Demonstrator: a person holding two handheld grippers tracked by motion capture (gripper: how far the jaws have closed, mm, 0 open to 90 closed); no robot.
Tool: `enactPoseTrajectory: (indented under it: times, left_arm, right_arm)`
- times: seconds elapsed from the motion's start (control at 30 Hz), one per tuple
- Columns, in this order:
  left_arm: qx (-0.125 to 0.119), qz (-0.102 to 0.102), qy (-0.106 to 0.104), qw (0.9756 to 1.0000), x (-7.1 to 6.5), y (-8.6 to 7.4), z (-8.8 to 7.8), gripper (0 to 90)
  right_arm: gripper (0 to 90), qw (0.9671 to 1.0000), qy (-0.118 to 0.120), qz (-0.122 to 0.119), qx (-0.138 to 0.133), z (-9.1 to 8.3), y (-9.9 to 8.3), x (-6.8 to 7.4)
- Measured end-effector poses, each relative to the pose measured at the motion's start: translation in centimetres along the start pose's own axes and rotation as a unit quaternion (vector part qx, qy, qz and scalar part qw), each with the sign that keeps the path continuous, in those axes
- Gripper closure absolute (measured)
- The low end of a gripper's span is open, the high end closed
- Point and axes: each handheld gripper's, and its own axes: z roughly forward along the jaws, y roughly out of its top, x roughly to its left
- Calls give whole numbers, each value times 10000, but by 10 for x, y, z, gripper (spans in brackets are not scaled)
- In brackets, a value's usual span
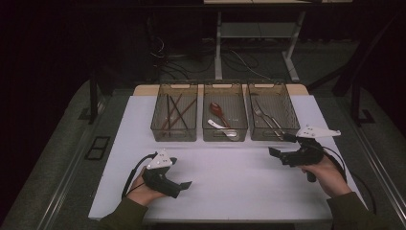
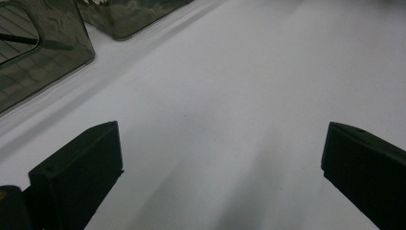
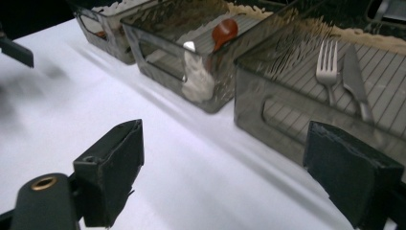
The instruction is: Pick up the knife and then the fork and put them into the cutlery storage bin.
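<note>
The left gripper (image 2: 220, 177) holds its 2 black jaws wide apart over the bare white table (image 2: 249, 86), nothing between them. 2 smoky translucent bins (image 2: 43, 57) stand at the upper left.

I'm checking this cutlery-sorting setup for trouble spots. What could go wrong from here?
The right claw is open and close to the front wall of the right bin, so it might bump the bin and jostle the fork and knife. In the middle bin, the white spoon leans on the wall and could shift if knocked.
</note>
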Motion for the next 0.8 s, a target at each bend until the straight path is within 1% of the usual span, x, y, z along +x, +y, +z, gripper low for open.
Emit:
enactPoseTrajectory:
  times: [0.2, 0.5, 0.6, 0.8]
  left_arm:
    - [9, -4, 8, 10000, 0, 0, 0, 0]
    - [6, 2, 2, 10000, 0, 0, 0, 0]
    - [4, -3, 6, 10000, 0, 0, 0, 0]
    - [37, 21, 6, 10000, 0, -1, 0, 0]
  right_arm:
    - [139, 10000, 2, -22, 71, 0, -16, 7]
    - [139, 9994, 185, -178, 218, 0, -37, 20]
    - [139, 9992, 255, -180, 240, -2, -43, 22]
    - [139, 9990, 241, -177, 328, -6, -55, 25]
